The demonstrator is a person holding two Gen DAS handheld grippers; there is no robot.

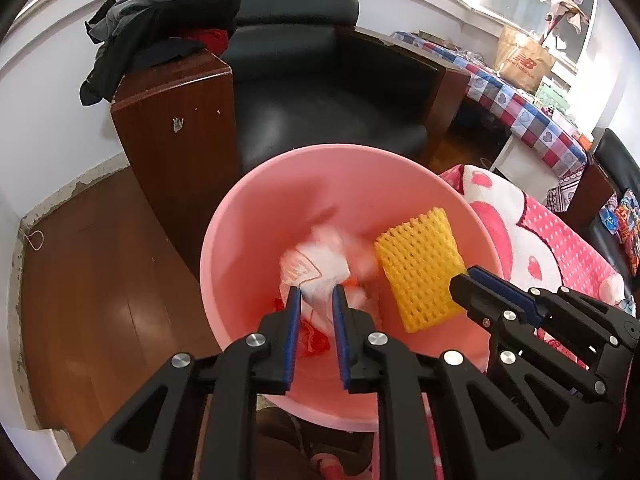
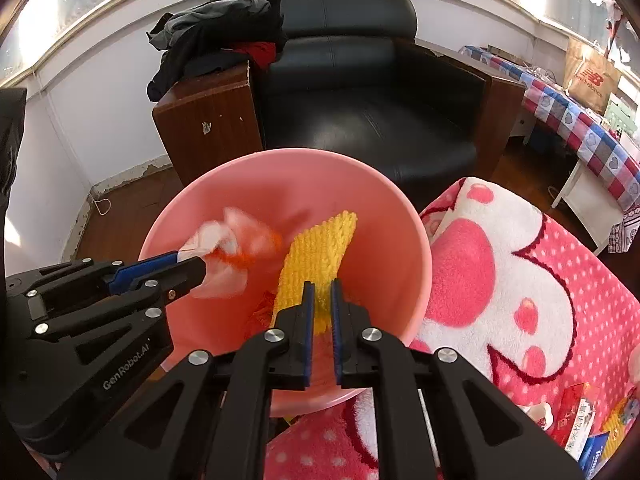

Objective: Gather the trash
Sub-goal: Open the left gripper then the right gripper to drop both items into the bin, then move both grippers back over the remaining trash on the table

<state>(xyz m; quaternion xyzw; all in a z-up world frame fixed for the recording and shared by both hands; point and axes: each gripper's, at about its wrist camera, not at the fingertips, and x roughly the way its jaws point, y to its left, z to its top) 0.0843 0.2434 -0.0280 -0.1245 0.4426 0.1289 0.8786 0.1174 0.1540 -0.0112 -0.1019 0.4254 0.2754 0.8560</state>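
Both grippers hang over the pink bin [image 1: 248, 216]: left gripper [image 1: 316, 292] pinches a crumpled white wrapper [image 1: 316, 264], right gripper [image 2: 320, 286] clamps a yellow foam net [image 2: 316, 248]. Release only once each piece is below the rim, inside the bin's wall.

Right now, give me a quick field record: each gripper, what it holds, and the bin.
left gripper: closed on the white plastic wrapper, over the bin
right gripper: shut on the yellow foam net, over the bin
pink bin: holds red-orange scraps at the bottom
surroundings: black armchair behind the bin, pink blanket beside it
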